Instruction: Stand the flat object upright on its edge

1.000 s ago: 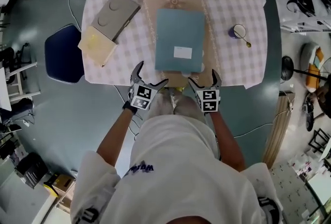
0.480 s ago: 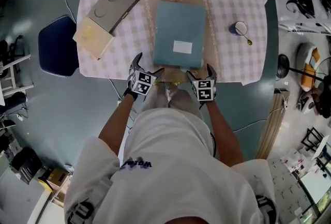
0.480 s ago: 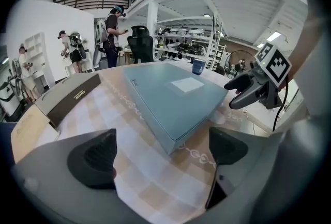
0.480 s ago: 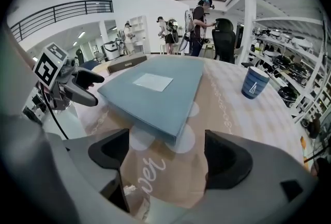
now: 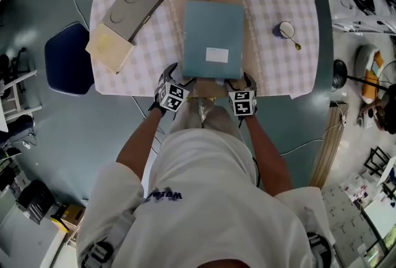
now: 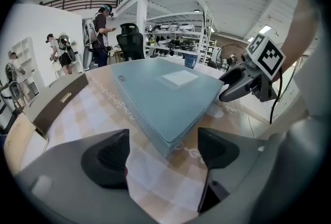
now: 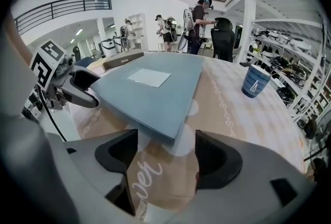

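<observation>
**Approach to the near corners.** The flat blue object [image 5: 213,41] lies face up at the centre of the desk [image 5: 272,75], a white label on top. It rests on a beige runner, with no edge raised yet.

Compared with a second ago, both tools have moved forward from just off the desk's near edge. The left hand-held gripper [image 5: 180,77] now stands at the object's near left corner. The right hand-held gripper [image 5: 240,81] stands at its near right corner.

Their jaws stood wide a second ago and are now closing. In the left gripper view the corner of the object [image 6: 168,114] points into the gap of the left hand-held gripper [image 6: 163,153]. In the right gripper view the other corner [image 7: 155,99] does likewise for the right hand-held gripper [image 7: 166,155]. In both views the pads appear to stand clear of the corner, so neither tool seems to hold anything yet.

The object has not shifted on the desk. The grey box [image 5: 132,8], the pale yellow block [image 5: 111,47] and the cup [image 5: 286,30] remain well apart from it.

The approach is judged complete, and a two-corner grip is forming as the likely prelude to tipping the object onto its far edge.
</observation>
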Demonstrator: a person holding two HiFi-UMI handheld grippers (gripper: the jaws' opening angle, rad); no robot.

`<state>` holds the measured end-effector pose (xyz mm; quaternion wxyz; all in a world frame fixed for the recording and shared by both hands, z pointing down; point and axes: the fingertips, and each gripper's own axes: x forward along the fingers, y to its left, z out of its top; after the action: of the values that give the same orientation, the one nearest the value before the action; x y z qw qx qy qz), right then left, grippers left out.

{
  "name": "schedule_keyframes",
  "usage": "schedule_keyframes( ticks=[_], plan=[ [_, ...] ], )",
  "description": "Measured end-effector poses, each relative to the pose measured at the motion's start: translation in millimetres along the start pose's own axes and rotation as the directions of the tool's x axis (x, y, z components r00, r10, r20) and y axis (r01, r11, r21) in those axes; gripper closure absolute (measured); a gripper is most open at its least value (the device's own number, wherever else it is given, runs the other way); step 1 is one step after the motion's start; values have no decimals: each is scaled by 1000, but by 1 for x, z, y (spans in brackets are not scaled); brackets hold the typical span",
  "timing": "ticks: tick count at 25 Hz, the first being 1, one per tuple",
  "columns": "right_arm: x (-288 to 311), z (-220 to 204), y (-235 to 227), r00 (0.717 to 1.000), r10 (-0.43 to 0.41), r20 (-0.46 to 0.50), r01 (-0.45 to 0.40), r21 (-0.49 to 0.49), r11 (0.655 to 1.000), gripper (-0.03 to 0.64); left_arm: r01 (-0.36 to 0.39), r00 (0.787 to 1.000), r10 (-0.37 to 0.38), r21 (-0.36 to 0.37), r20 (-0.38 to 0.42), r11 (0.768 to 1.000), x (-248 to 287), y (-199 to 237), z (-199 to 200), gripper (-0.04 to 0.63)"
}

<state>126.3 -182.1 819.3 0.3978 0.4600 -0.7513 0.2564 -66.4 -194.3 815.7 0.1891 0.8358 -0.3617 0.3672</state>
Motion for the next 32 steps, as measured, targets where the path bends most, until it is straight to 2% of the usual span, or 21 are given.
schedule_keyframes(
  ticks=[5, 9, 11, 13, 25, 32],
  plan=[
    [1, 0, 1, 1000, -6, -8, 6, -24, 1000, 310, 8, 1000, -8, 7, 2, 1000, 1, -5, 0, 229],
    [2, 1, 1, 1000, -9, -14, 9, -11, 1000, 339, -1, 1000, 1, 21, -7, 1000, 1, -5, -4, 319],
    [3, 1, 4, 1000, -7, -15, 6, -23, 1000, 390, -11, 1000, 11, 42, -12, 999, 0, -5, -8, 357],
    [2, 0, 6, 1000, -11, -14, 10, -29, 1000, 416, -16, 1000, 16, 47, -8, 999, 0, -6, -8, 365],
    [-6, 6, 5, 1000, -10, -13, 10, -24, 1000, 430, -14, 1000, 14, 31, 1, 999, -7, -5, -1, 379],
    [-34, 37, 5, 996, 3, 88, -3, -2, 1000, 434, -38, 996, 37, 10, 81, 999, -35, 2, 32, 383]
  ],
)
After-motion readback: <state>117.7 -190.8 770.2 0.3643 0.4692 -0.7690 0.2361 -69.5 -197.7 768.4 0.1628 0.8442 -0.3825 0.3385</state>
